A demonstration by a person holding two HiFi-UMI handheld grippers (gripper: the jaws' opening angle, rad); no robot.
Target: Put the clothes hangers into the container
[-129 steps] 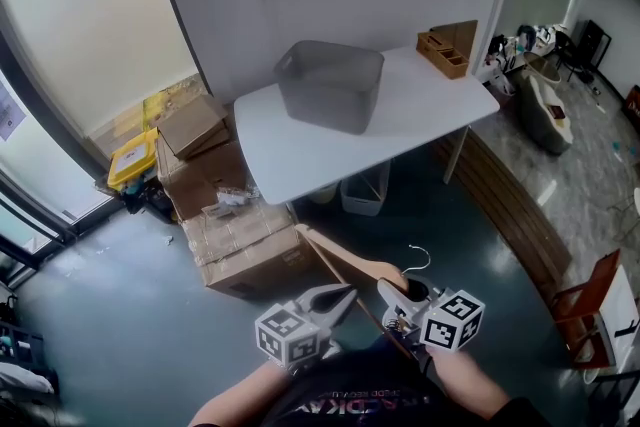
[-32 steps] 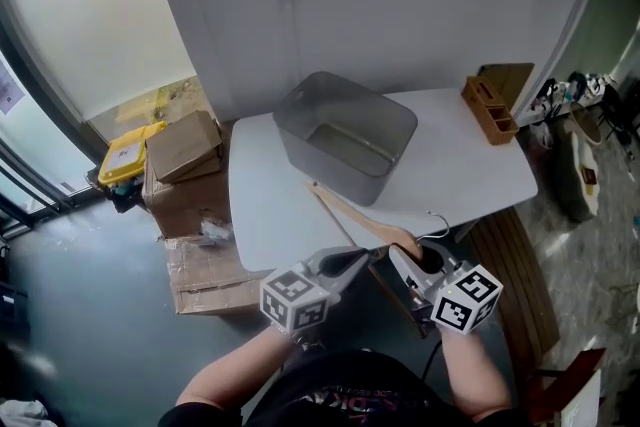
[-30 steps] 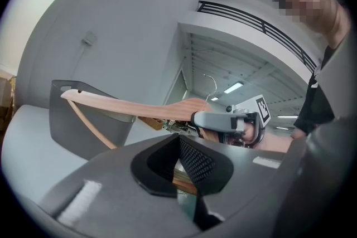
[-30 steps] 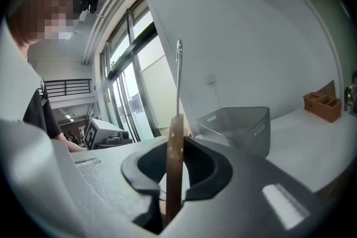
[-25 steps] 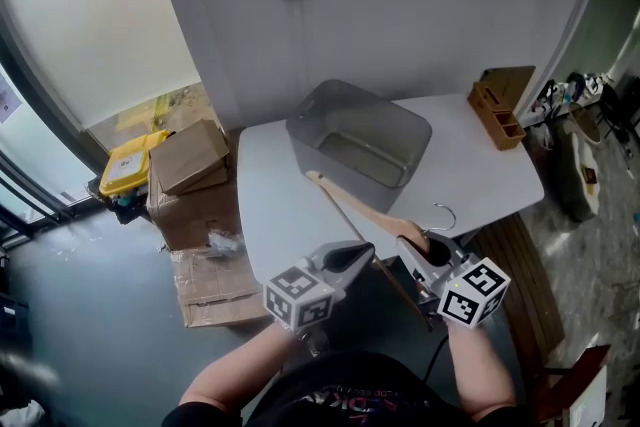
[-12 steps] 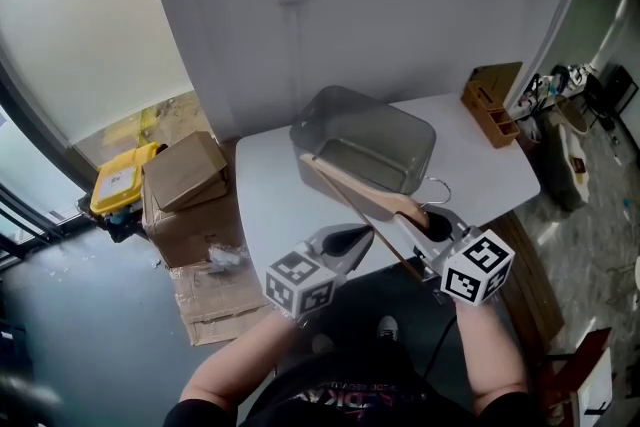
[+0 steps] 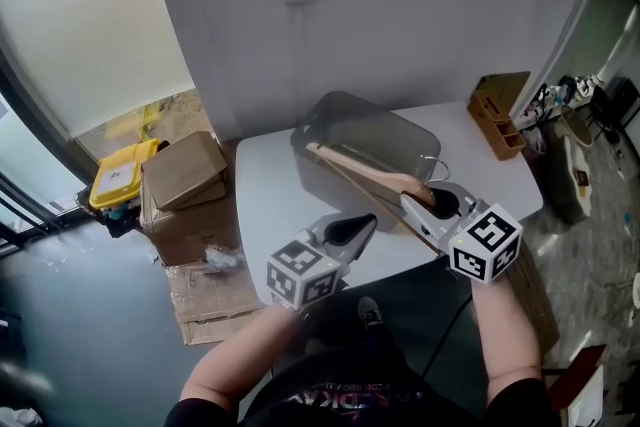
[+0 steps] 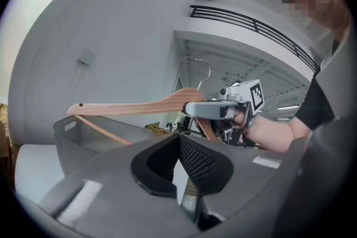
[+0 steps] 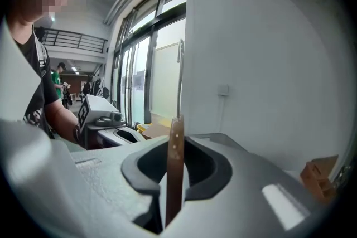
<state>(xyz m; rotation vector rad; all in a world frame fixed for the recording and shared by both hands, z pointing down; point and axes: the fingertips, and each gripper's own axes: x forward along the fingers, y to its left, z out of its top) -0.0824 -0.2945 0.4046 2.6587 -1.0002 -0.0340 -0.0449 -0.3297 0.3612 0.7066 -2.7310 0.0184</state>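
A wooden clothes hanger (image 7: 365,173) with a metal hook is clamped at its neck in my right gripper (image 7: 418,198), which is shut on it. The hanger's long arm reaches left over the grey plastic container (image 7: 328,191) on the white table (image 7: 262,200). In the right gripper view the hanger (image 9: 175,159) stands edge-on between the jaws. My left gripper (image 7: 362,221) hangs just left of and below the right one, shut with nothing in it. From the left gripper view I see the hanger (image 8: 139,107) above the container (image 8: 72,132).
A wooden organizer box (image 7: 497,115) sits at the table's right end. Cardboard boxes (image 7: 185,180) and a yellow bin (image 7: 118,181) lie on the floor to the left. A white wall stands right behind the table. The person's arms and torso fill the bottom.
The person has walked up to the table. My right gripper has carried the hanger forward, from in front of the table edge to over the container. The left gripper followed alongside.
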